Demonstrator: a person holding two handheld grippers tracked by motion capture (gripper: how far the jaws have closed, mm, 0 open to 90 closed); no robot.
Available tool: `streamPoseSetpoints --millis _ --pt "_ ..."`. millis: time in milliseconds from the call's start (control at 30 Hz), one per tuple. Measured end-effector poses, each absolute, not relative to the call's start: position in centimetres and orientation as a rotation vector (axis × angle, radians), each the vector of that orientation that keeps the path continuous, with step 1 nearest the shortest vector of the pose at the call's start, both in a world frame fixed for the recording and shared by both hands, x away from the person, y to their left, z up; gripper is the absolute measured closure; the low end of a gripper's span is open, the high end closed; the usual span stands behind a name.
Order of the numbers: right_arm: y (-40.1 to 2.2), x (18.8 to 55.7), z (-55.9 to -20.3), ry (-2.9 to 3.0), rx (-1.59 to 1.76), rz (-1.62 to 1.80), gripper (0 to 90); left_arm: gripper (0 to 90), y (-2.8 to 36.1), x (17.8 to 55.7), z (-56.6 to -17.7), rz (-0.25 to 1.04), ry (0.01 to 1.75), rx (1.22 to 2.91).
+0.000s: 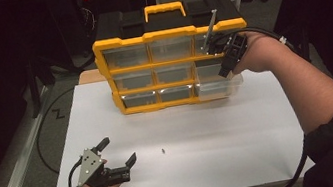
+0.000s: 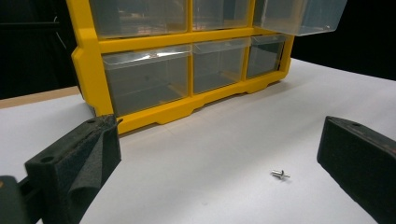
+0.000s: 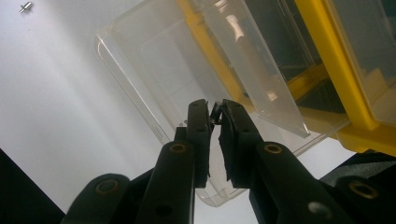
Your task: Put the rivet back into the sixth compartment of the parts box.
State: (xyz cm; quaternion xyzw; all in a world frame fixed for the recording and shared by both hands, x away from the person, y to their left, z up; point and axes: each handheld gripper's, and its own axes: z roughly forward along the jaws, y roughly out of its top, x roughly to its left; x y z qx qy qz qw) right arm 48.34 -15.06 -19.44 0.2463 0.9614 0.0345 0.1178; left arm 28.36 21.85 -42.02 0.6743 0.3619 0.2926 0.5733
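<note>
I see a yellow-and-black plastic organiser [image 1: 151, 70] standing upright at the back of the white bench [image 1: 189, 150], its clear drawers arranged in three rows; as far as I can tell through the see-through walls, they look empty. Two drawers on its right side are pulled out, and the lower clear drawer [image 3: 154, 79] sits open beneath my right gripper [image 3: 216, 114]. That gripper's jaws are pinched nearly together on a small metal screw [image 3: 215, 112], held over the open drawer, just beside its rim. A second small shiny screw [image 2: 280, 174] lies alone on the smooth bench, between the organiser and my left gripper [image 1: 115, 152]. The left gripper rests low near the front edge, its black foam-padded jaws spread wide and gripping nothing, with the loose screw ahead of them.
</note>
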Motion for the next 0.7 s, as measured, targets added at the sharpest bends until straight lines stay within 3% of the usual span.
streamPoseSetpoints --millis 33,133,233,433,700 --pt "-15.1 48.3 -19.4 2.813 0.724 0.105 83.1 0.4 21.8 28.4 -42.0 0.686 0.848 1.581" --pt "-15.4 48.2 -19.1 2.824 0.753 0.132 67.9 0.3 21.8 28.3 -42.0 0.686 0.849 1.582" --pt "-15.5 47.8 -18.6 2.812 0.746 0.164 62.9 0.4 21.8 28.4 -42.0 0.687 0.85 1.581" --pt "-15.8 46.8 -18.1 2.788 0.751 0.188 56.7 0.4 21.8 28.3 -42.0 0.687 0.847 1.584" --pt "-15.8 45.2 -18.1 2.792 0.716 0.187 55.2 0.4 21.7 28.3 -42.0 0.687 0.849 1.582"
